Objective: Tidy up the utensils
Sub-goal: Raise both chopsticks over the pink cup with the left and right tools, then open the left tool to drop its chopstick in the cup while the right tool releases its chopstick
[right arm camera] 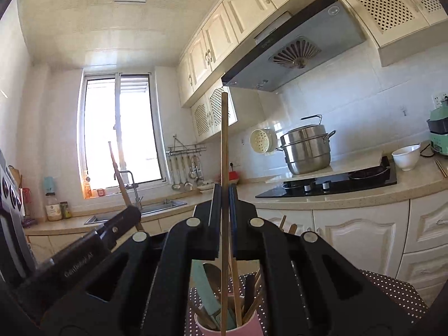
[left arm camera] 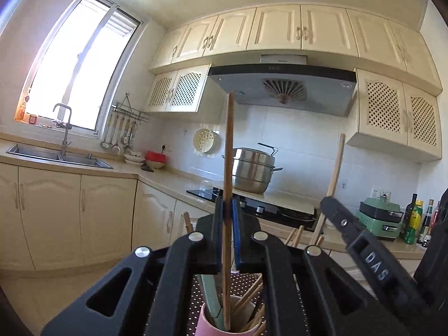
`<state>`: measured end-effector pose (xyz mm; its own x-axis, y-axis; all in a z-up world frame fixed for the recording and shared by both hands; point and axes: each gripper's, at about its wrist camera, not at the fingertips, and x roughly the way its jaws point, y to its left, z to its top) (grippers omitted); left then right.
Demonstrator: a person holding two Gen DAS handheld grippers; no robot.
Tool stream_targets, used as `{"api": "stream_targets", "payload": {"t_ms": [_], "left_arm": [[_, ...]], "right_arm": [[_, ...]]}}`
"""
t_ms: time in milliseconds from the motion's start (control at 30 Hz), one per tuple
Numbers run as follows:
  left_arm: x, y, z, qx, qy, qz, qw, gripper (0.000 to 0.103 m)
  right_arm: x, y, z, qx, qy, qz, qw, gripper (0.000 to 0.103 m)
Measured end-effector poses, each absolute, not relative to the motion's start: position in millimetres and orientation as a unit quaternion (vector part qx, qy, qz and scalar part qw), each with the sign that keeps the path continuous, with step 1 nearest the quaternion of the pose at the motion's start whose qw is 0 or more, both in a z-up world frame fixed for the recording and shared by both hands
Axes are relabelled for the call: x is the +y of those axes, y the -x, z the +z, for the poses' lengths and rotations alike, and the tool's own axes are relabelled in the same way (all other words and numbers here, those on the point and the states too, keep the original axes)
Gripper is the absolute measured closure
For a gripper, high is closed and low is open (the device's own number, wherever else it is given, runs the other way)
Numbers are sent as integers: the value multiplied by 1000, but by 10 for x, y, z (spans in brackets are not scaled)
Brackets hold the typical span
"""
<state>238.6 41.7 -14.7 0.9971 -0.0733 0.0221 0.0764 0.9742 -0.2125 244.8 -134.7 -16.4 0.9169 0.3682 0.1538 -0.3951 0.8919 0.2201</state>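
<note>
The left claw (left arm camera: 228,210) is clamped on a single wooden chopstick (left arm camera: 228,151), and the right claw (right arm camera: 224,198) is clamped on another chopstick (right arm camera: 224,145). Each stick stands nearly upright between blue pads, its long axis running top to bottom across the fingers, with a long length above the grip and the lower end reaching down below it.

Directly beneath both claws sits a pink cup (left arm camera: 207,323) on a dotted cloth (left arm camera: 243,280), already holding more chopsticks and a pale green-handled utensil (left arm camera: 208,294). In the left wrist view the held stick's lower end appears to reach inside the cup's mouth; in the right wrist view the same looks true, though the exact tip is hard to place among the others.

The two claws are near each other over the cup: the right one shows to the right of the left claw, gripping its stick at a slight lean. Neither hand looks clearly nearer the cup. Any coming move runs along each stick's upright axis, straight above the cup's opening.
</note>
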Motion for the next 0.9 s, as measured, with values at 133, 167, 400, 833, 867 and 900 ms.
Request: {"api": "stream_targets", "payload": {"t_ms": [133, 167, 400, 833, 867, 900], "left_arm": [[416, -2474, -220, 2, 105, -39, 994, 97], [413, -2491, -241, 5, 104, -39, 994, 97], [414, -2617, -508, 47, 100, -50, 993, 97], [362, -2665, -845, 89, 87, -64, 990, 97], [360, -2656, -865, 87, 85, -62, 991, 97], [353, -2648, -860, 86, 83, -62, 991, 97]], "right_arm": [[-1300, -2502, -159, -62, -125, 196, 971, 97], [-1287, -2517, -163, -64, -124, 196, 971, 97], [-1178, -2571, -279, -58, -100, 195, 974, 97], [-1094, -2507, -409, -43, -57, 198, 978, 97], [-1095, -2506, -422, -41, -56, 199, 978, 97], [-1097, -2505, -434, -38, -54, 199, 978, 97]]}}
